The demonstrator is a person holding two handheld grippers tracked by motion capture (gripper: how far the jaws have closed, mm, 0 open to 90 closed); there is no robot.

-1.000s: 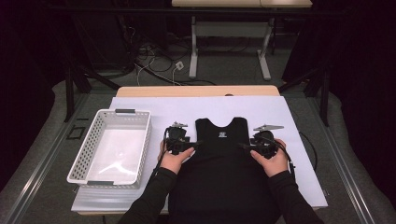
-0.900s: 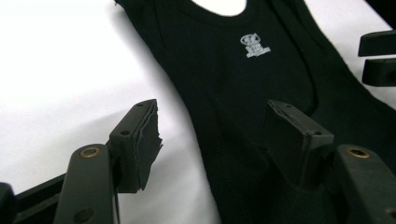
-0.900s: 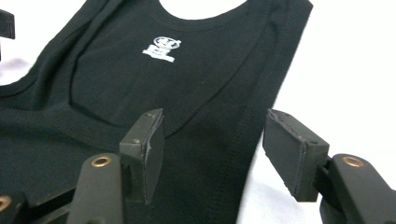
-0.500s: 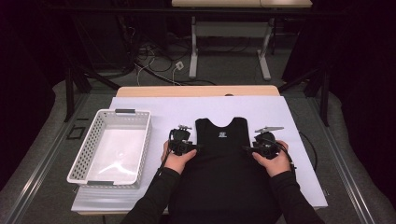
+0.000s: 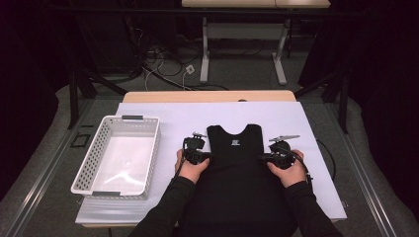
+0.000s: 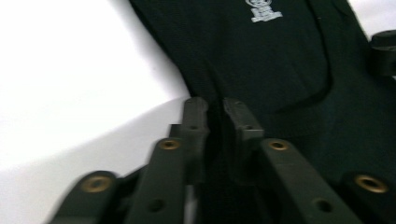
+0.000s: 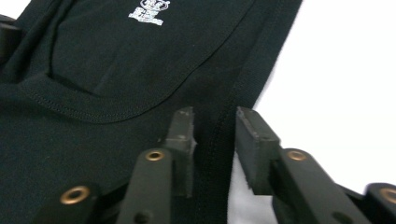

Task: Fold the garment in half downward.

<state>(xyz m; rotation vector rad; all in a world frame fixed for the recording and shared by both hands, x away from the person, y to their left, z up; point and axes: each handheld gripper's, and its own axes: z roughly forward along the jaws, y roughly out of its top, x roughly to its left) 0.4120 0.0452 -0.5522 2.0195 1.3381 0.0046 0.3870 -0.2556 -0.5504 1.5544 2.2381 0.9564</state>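
- The black sleeveless top lies flat on the white bench, between the two grippers, with its side edges running in between their jaws.
- The left gripper has just been closing and now stands nearly shut on the left side edge of the garment.
- The right gripper has also been closing; a narrow gap remains around the right seam, so I cannot tell if the pads already press.
- Risk: this thin edge may slip out on one side, so the cloth would hang crooked or bunch.
- The long axis runs from the person toward the far edge of the bench; the neckline and its small logo point away from the person.
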